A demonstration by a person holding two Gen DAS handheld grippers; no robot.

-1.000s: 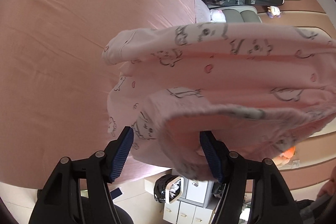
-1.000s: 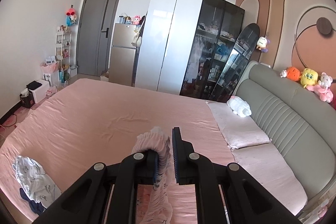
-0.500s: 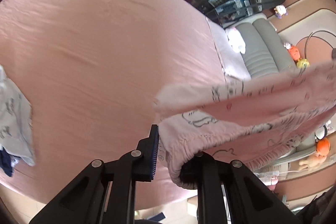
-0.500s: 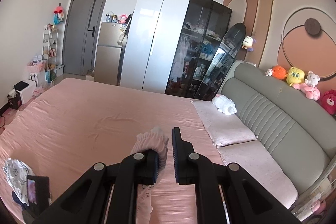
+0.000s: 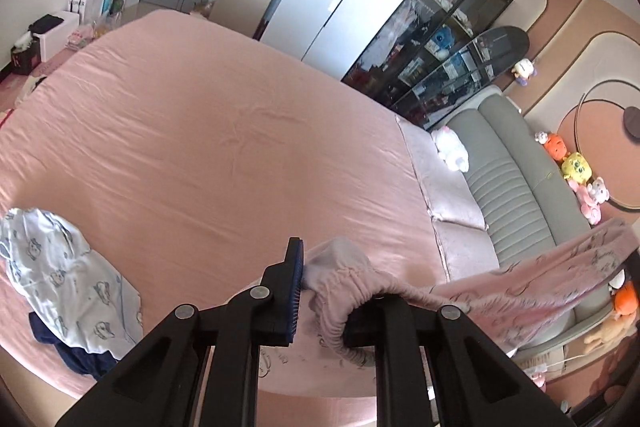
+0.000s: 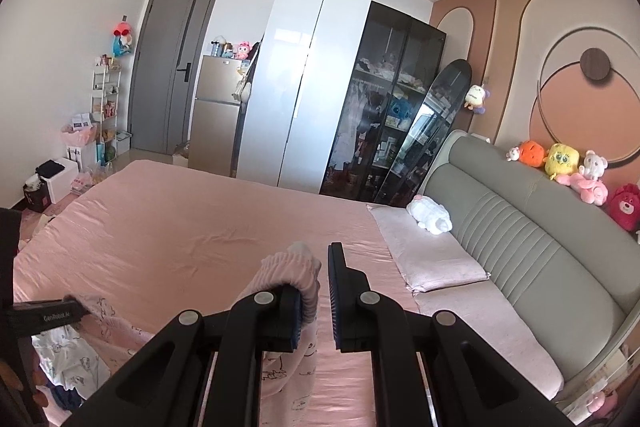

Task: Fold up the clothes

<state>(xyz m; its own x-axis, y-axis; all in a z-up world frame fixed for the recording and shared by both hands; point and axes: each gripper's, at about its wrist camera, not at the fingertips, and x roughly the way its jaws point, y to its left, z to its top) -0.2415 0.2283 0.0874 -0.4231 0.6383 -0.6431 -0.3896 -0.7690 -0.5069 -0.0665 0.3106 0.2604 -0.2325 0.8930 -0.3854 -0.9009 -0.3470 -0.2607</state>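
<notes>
Pink printed trousers [image 5: 520, 283] hang in the air above the pink bed [image 5: 200, 147], stretched between my two grippers. My left gripper [image 5: 324, 291] is shut on the elastic waistband [image 5: 348, 279], whose bunched edge wraps over its right finger. My right gripper [image 6: 320, 287] is shut on the other end of the waistband [image 6: 288, 271], which drapes over its left finger and hangs down [image 6: 288, 367]. The left gripper's body [image 6: 44, 315] shows at the left edge of the right wrist view.
A heap of light blue and navy clothes [image 5: 68, 283] lies at the bed's near left corner, also in the right wrist view [image 6: 68, 363]. Pink pillows [image 6: 432, 259] and a grey headboard [image 6: 520, 247] with plush toys are on the right. A wardrobe [image 6: 304, 83] stands behind.
My left gripper closed on the waistband and swung up and away, so the trousers no longer fill its view. The right gripper kept its hold and rose.
</notes>
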